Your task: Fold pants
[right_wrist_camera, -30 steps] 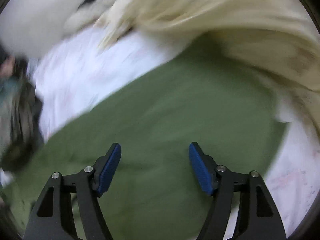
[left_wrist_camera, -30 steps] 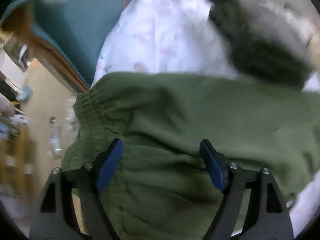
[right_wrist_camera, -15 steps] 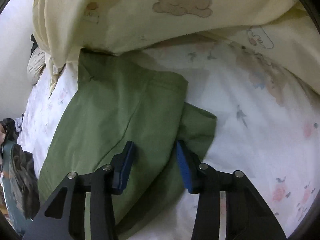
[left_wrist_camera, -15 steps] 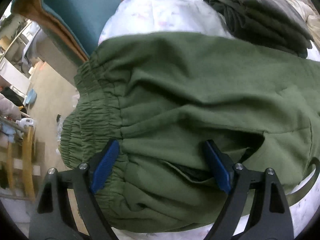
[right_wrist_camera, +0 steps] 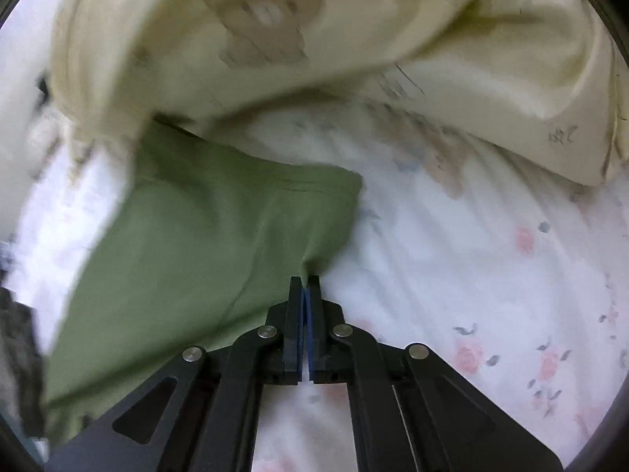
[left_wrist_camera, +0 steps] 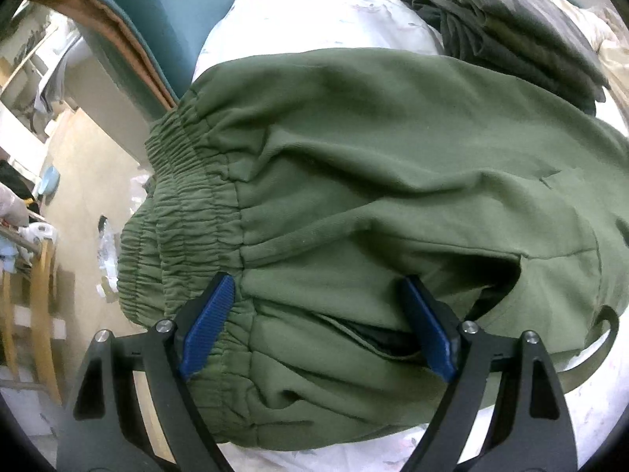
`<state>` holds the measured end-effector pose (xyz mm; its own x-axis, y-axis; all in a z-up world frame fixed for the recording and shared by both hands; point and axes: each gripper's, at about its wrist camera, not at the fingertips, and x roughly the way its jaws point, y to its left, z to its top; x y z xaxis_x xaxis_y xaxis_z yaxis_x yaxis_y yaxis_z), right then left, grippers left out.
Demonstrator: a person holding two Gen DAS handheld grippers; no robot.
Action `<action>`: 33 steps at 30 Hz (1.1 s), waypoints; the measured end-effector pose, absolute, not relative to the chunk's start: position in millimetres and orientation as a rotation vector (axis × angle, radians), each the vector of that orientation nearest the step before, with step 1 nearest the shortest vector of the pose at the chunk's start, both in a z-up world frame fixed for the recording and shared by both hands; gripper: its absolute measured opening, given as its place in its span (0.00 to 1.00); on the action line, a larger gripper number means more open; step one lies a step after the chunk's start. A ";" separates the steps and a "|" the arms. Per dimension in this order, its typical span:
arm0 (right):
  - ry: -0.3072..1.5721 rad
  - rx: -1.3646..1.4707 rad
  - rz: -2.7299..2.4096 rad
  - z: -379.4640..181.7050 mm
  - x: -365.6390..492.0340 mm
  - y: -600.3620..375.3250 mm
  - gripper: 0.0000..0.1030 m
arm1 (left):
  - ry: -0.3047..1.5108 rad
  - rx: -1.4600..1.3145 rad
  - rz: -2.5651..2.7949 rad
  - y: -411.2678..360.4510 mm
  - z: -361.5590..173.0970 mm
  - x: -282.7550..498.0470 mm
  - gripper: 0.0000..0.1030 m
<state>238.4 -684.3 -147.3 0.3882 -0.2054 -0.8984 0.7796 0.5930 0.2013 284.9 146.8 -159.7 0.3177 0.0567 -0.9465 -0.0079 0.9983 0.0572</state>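
Note:
Olive green pants (left_wrist_camera: 373, 181) lie on a white floral bedsheet (left_wrist_camera: 314, 8). In the left wrist view the gathered elastic waistband (left_wrist_camera: 184, 212) is at the left and a pocket opening gapes between the jaws. My left gripper (left_wrist_camera: 318, 314) is open, its blue pads straddling the waist area just above the cloth. In the right wrist view the leg end (right_wrist_camera: 220, 228) of the pants lies on the sheet (right_wrist_camera: 471, 259). My right gripper (right_wrist_camera: 306, 287) is shut on the hem corner of the pant leg.
A stack of dark folded clothes (left_wrist_camera: 507, 23) lies beyond the pants. A teal and tan bed edge (left_wrist_camera: 129, 31) drops to the floor at the left. A cream blanket with a bear print (right_wrist_camera: 314, 39) is bunched beyond the pant leg.
My right gripper has closed on the pant leg's hem corner; half a second ago it was open around it. My left gripper has stayed open over the waist, shifting only slightly.

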 end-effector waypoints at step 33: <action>1.025 0.085 -0.545 -138.1 462.2 -618.3 0.28 | 1.289 0.051 -0.070 130.3 -188.3 297.1 0.95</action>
